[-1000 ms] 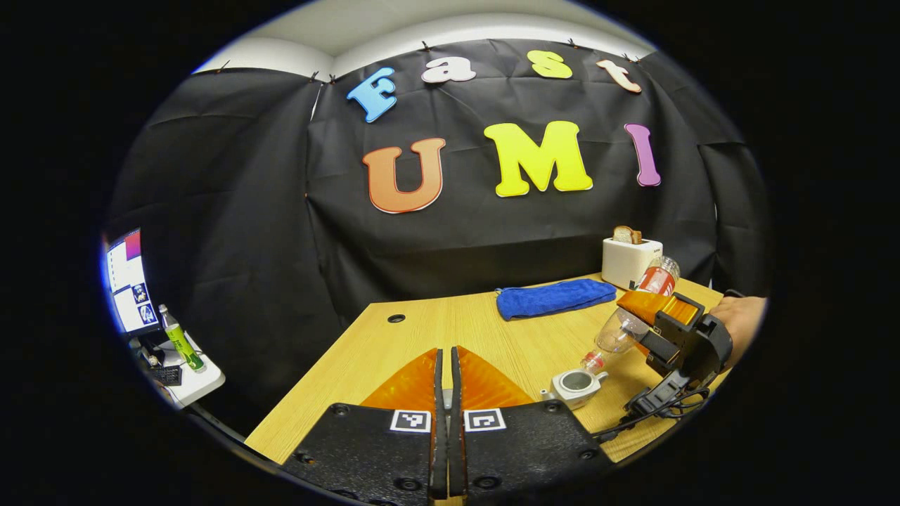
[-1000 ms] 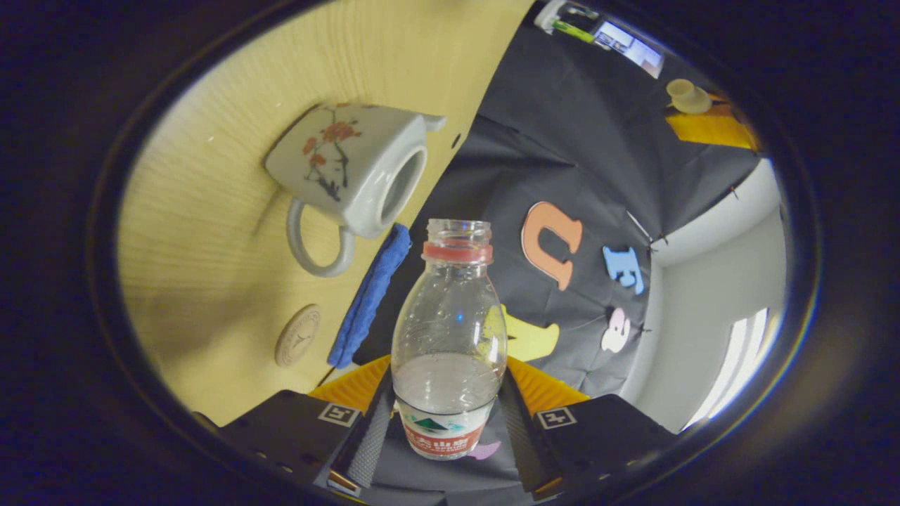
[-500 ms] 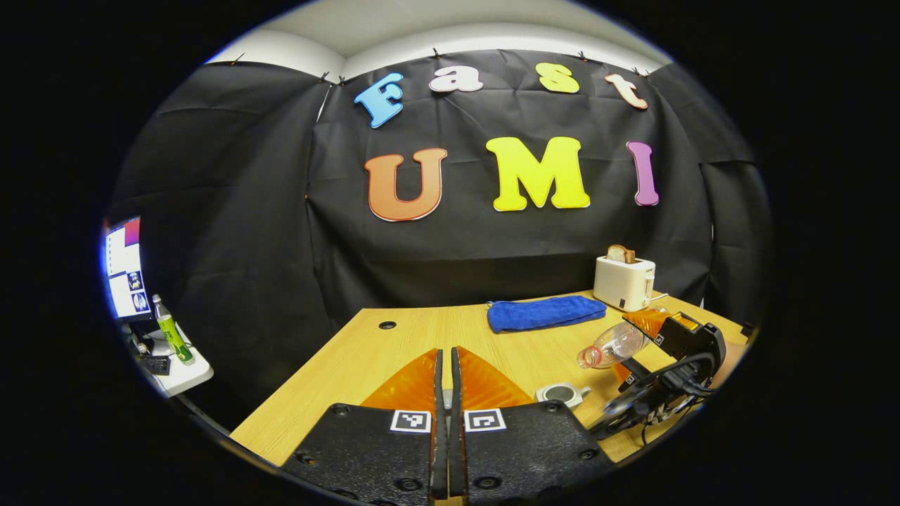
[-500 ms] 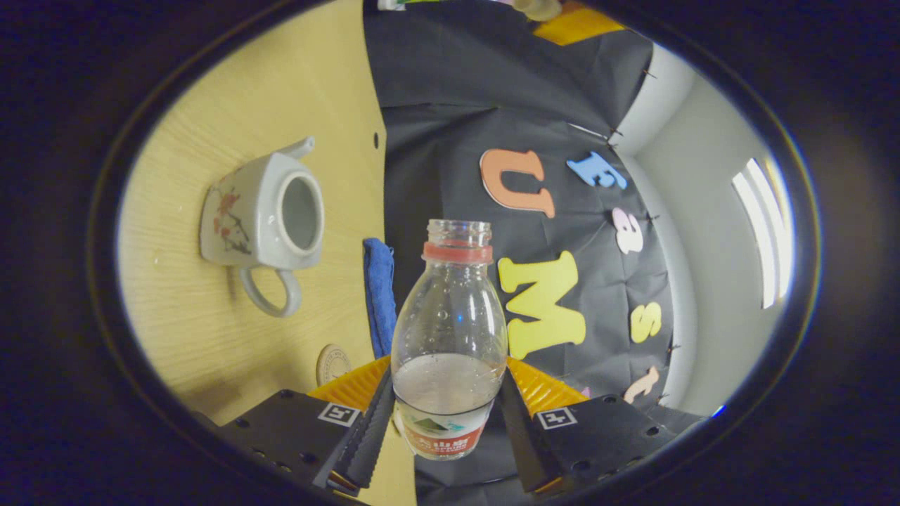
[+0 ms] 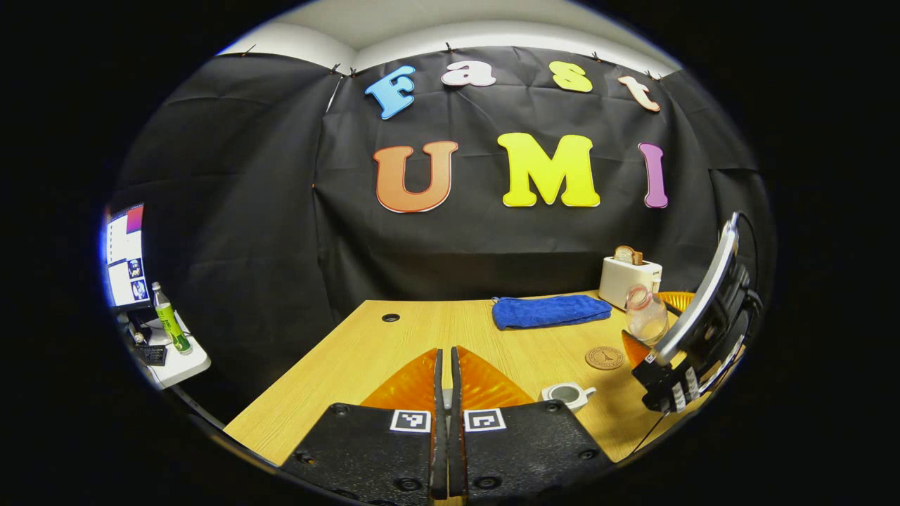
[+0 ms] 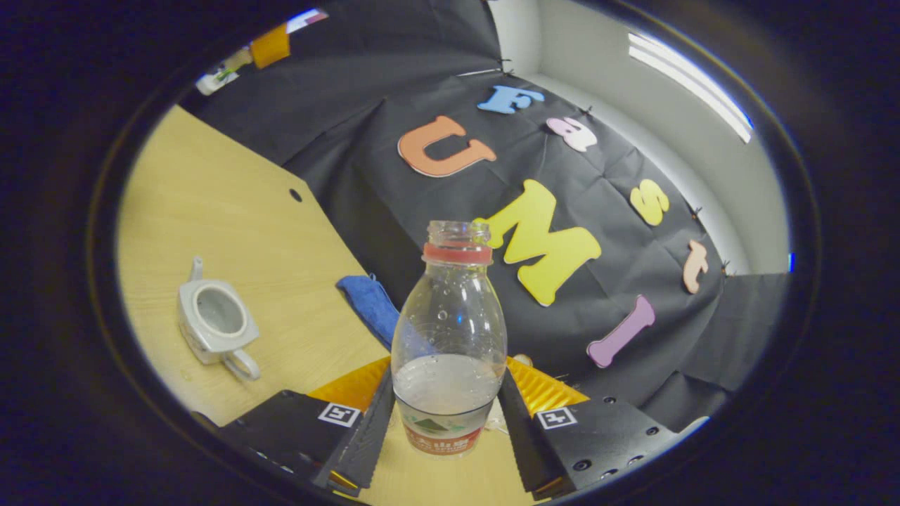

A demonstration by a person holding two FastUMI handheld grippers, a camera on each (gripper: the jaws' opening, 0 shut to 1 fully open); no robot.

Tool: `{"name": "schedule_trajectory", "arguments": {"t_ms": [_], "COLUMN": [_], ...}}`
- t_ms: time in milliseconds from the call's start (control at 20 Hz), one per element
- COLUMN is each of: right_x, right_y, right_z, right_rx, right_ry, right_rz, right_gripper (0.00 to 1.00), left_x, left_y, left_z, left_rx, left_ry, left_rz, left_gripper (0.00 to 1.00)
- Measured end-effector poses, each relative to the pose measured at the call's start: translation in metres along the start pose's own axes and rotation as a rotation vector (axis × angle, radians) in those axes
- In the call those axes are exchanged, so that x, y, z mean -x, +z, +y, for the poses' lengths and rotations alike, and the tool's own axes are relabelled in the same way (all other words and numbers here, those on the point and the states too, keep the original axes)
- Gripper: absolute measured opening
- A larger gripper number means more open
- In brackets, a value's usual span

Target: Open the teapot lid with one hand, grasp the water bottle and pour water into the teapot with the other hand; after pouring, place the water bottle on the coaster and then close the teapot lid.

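The white teapot (image 5: 567,395) stands on the wooden table with its top uncovered, just right of my left gripper (image 5: 444,422); it also sits at the left in the right gripper view (image 6: 211,323). My left gripper is shut on the teapot lid, which is almost hidden between the fingers. My right gripper (image 6: 448,383) is shut on the clear, capless water bottle (image 6: 450,337), holding a little water. In the left gripper view the bottle (image 5: 647,318) is upright in that gripper (image 5: 692,330), just right of the round coaster (image 5: 605,358).
A folded blue cloth (image 5: 550,310) lies at the back of the table, with a white toaster (image 5: 629,277) holding bread to its right. A cable hole (image 5: 388,318) is near the far left corner. Off the table to the left are a monitor (image 5: 125,256) and a green bottle (image 5: 169,330).
My right gripper has swung the bottle from tipped over the teapot back to upright and carried it right, beside the coaster. My left gripper has stayed shut and nearly still.
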State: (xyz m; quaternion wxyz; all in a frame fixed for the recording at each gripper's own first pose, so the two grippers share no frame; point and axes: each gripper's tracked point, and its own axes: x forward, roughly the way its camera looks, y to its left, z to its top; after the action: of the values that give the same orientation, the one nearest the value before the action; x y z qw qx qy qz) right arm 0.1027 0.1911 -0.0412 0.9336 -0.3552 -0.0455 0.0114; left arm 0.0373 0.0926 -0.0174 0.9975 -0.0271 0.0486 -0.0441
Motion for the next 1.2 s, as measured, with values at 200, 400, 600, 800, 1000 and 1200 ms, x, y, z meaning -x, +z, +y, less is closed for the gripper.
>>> {"name": "schedule_trajectory", "arguments": {"t_ms": [200,400,600,800,1000,1200], "right_x": [-0.024,-0.056,-0.082,-0.095,-0.099,-0.099], "right_y": [-0.016,-0.032,-0.044,-0.047,-0.057,-0.057], "right_z": [-0.008,-0.023,-0.019,-0.006,0.014,0.014], "right_rx": [-0.275,-0.483,-0.651,-0.675,-0.711,-0.725], "right_ry": [0.057,0.086,0.124,0.166,0.216,0.215], "right_rz": [0.056,0.110,0.137,0.136,0.161,0.150], "right_gripper": [0.79,0.78,0.76,0.78,0.76,0.78], "left_x": [0.000,-0.003,-0.010,-0.018,-0.021,-0.024], "left_y": [0.000,-0.001,-0.005,-0.012,-0.016,-0.022], "left_z": [0.000,0.003,0.002,-0.005,-0.012,-0.017], "left_rx": [0.000,0.030,0.022,0.012,0.004,-0.007], "left_ry": [0.004,0.025,0.035,0.037,0.024,0.020], "left_rz": [-0.003,0.004,0.011,0.032,0.041,0.056], "left_gripper": [0.04,0.04,0.03,0.04,0.03,0.04]}}
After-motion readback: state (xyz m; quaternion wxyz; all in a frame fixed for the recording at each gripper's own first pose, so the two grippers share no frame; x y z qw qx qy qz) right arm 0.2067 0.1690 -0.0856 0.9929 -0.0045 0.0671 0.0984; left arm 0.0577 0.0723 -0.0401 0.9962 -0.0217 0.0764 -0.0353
